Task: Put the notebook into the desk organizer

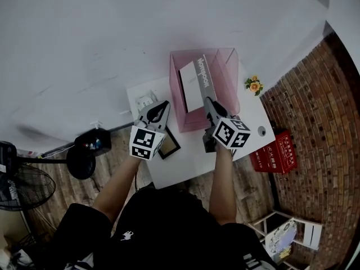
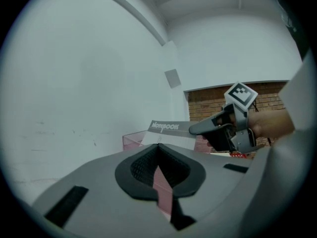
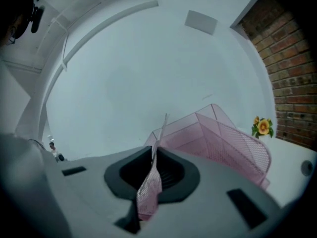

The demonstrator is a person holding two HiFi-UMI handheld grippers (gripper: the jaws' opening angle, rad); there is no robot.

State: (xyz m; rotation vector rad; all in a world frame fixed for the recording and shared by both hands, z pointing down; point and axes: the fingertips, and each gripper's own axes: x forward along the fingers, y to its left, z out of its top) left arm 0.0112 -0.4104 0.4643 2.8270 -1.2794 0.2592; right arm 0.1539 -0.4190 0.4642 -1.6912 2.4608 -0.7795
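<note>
A pink mesh desk organizer [image 1: 226, 77] stands at the back of the small white table [image 1: 185, 167]. The grey and white notebook [image 1: 196, 82] stands on edge inside it, leaning slightly, its "Notebook" title facing up. My right gripper [image 1: 207, 101] is shut on the notebook's near edge. In the right gripper view the notebook [image 3: 161, 129] shows as a thin white sheet rising from the closed jaws [image 3: 154, 150], with the organizer [image 3: 225, 138] behind. My left gripper [image 1: 164, 104] hovers left of the organizer, shut and empty [image 2: 158, 148]. In its view I see the notebook [image 2: 168, 126] and the organizer [image 2: 131, 140].
A dark-framed picture [image 1: 169, 145] lies on the table under the left gripper, with a white object [image 1: 145, 101] behind it. A small flower [image 1: 254, 85] stands right of the organizer. On the floor are a red box [image 1: 275, 152], a fan [image 1: 22, 184] and a black device [image 1: 93, 142].
</note>
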